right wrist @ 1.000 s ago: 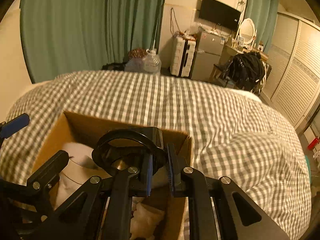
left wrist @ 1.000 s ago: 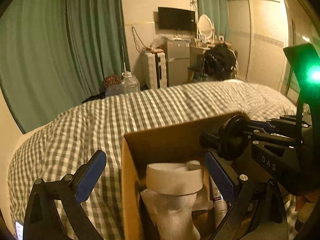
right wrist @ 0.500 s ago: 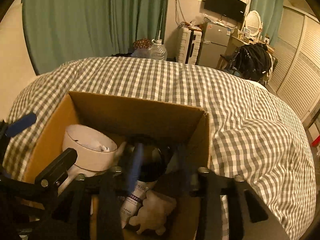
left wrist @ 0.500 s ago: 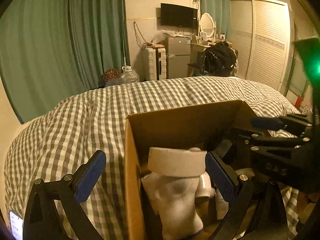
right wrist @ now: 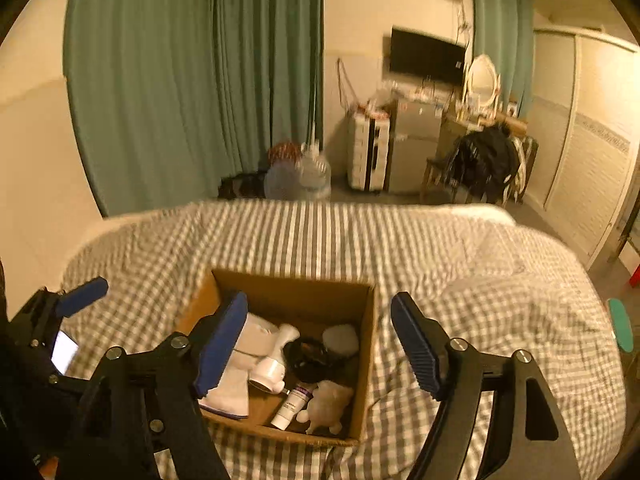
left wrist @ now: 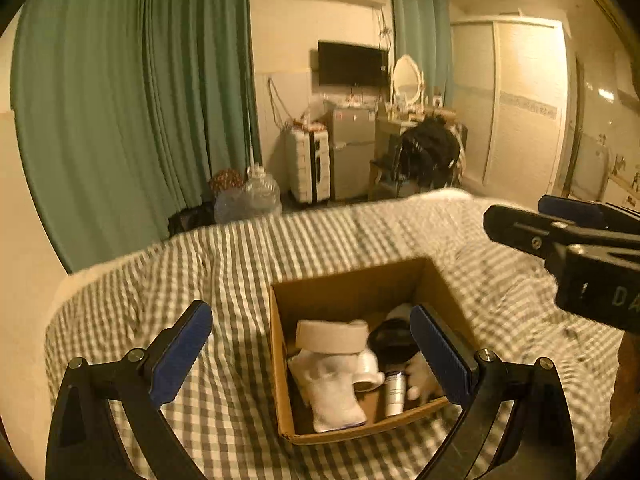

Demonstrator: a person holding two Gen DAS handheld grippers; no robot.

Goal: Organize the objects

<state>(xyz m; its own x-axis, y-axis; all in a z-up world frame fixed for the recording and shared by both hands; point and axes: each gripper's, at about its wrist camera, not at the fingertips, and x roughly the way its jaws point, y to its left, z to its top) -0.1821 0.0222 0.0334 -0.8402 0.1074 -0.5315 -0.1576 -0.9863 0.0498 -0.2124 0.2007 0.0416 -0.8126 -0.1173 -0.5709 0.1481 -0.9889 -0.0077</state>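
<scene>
An open cardboard box (left wrist: 344, 292) (right wrist: 296, 288) sits on the checked bed cover. Inside lie a black round object (right wrist: 314, 358) (left wrist: 390, 340), a white sock (left wrist: 334, 390), a white roll (left wrist: 332, 334), a white tube (right wrist: 292, 404), a small white toy (right wrist: 328, 404) and a pale stone-like lump (right wrist: 340, 338). My left gripper (left wrist: 310, 354) is open and empty, raised above the box. My right gripper (right wrist: 320, 348) is open and empty, above the box; it also shows at the right of the left wrist view (left wrist: 560, 232).
The bed (right wrist: 460, 256) with its grey checked cover fills the foreground. Beyond it are green curtains (left wrist: 132, 120), water bottles (left wrist: 260, 196), a white suitcase (left wrist: 308, 168), a small fridge (left wrist: 352, 152), a chair with black clothes (left wrist: 428, 156) and wardrobe doors (left wrist: 524, 100).
My right gripper held the black round object over the box, lowered into the box and opened. The object now lies in the box. Both grippers have lifted up and back.
</scene>
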